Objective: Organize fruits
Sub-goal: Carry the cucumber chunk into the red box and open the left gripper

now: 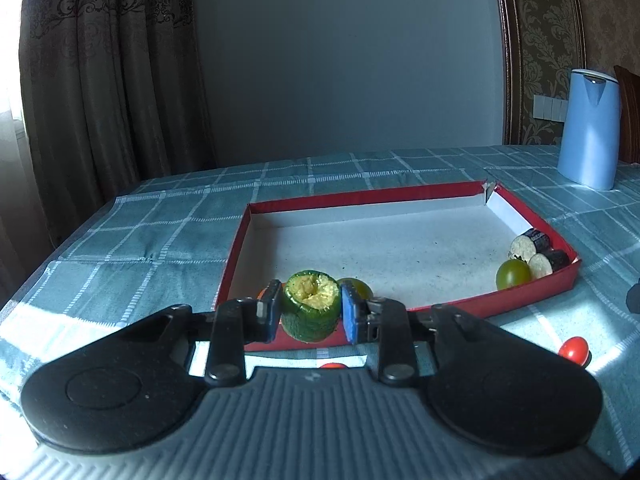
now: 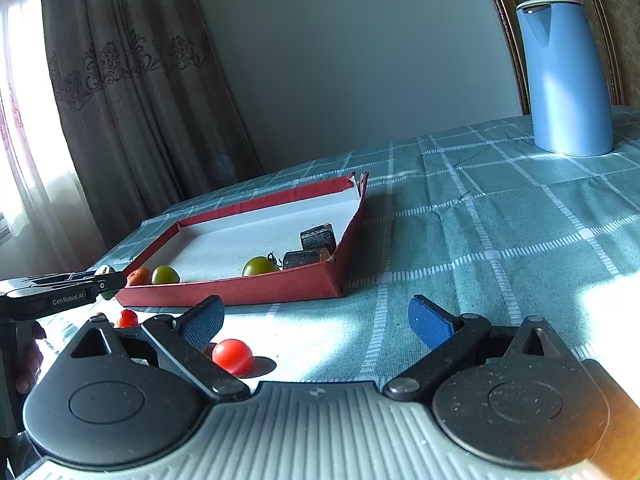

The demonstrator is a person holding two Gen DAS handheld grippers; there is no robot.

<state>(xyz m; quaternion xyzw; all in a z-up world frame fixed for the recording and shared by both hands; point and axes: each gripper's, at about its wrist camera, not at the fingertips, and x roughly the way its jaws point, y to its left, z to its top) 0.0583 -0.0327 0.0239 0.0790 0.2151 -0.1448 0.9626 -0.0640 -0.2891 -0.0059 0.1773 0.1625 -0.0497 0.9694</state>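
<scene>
Two grippers are visible: the left gripper (image 1: 309, 309) clamps a green cucumber piece (image 1: 310, 308) over the red tray (image 1: 532, 286), the right gripper (image 2: 316, 326) is spread wide beside a red tomato (image 2: 232, 356).

I am working in a home, most likely a dining or living room. The table (image 1: 360, 176) wears a teal checked tablecloth (image 2: 500, 240), heavy brown curtains (image 1: 100, 80) with a floral border hang beside a bright window (image 2: 16, 80) on my left, and damask wallpaper (image 1: 556, 40) framed by dark wooden trim (image 1: 506, 60) covers the wall to the right. A light blue electric kettle (image 2: 564, 76) stands on the table's far side, with a row of wall switches (image 1: 550, 107) just behind it and a plain grey wall (image 1: 340, 60) straight ahead.
</scene>
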